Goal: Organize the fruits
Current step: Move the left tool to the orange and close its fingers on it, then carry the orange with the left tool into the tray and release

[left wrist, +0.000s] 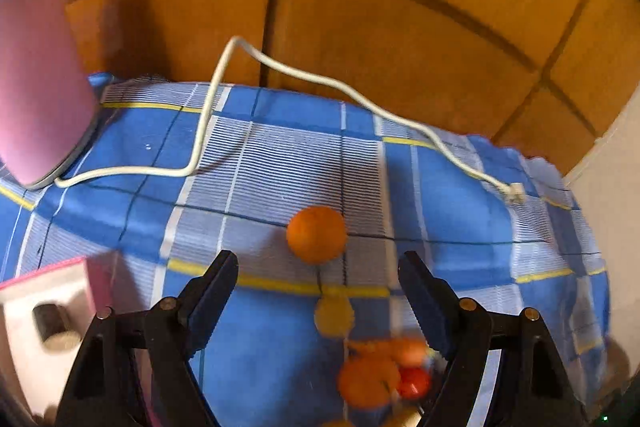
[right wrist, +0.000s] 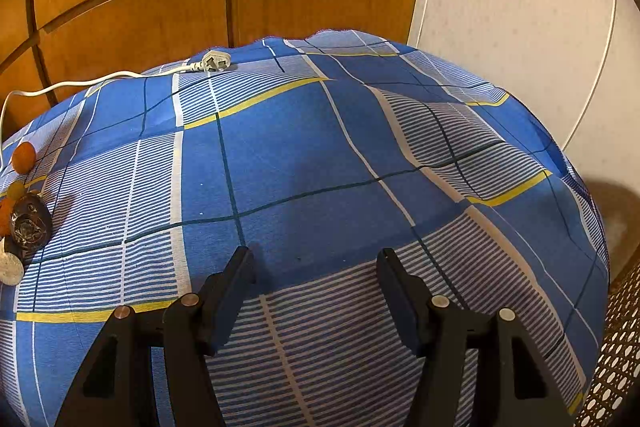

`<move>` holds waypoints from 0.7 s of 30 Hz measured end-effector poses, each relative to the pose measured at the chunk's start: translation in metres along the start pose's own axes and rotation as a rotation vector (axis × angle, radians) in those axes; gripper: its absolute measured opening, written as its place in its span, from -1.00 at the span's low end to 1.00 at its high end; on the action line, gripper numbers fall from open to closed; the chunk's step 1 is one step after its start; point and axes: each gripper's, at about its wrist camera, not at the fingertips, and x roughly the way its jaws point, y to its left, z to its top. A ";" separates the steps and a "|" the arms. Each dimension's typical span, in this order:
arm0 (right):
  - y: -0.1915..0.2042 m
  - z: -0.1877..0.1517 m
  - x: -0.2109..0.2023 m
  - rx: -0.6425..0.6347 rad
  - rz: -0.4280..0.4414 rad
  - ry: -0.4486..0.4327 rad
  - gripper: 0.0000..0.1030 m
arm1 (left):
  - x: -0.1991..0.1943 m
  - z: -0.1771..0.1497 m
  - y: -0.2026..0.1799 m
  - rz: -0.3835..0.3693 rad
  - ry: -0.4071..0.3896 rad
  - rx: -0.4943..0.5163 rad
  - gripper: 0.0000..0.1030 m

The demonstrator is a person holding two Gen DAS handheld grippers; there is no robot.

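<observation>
The left claw (left wrist: pixel 318 279) stands with its black jaws apart and nothing between the pads; just ahead of it, a little beyond the fingertips and close to the line between them, sits the round orange fruit (left wrist: pixel 316 235) on the blue, white and yellow checked cloth (left wrist: pixel 280 155) covering the worktop; being a ball, it has no long axis and points no particular way, so the approach angle should matter little; nearer the camera, under the claw, lie a blurred small yellow fruit (left wrist: pixel 334 315) and a blurred cluster of orange and red fruits (left wrist: pixel 384 371), whose exact count I cannot tell; further out a white power cable (left wrist: pixel 312 79) snakes across the cloth towards a pink rounded object (left wrist: pixel 36 87) at the left edge, with wooden panelling behind; the right claw (right wrist: pixel 316 267) is likewise parted and empty, over bare cloth, and from its view the orange fruit (right wrist: pixel 23 157) lies far off to its left; the left hand is plainly the nearer, and I judge it best placed to take the fruit next.
</observation>
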 end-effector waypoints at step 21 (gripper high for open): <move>0.000 0.000 0.002 -0.006 -0.005 -0.006 0.26 | -0.017 -0.011 0.011 -0.031 0.019 -0.061 -0.24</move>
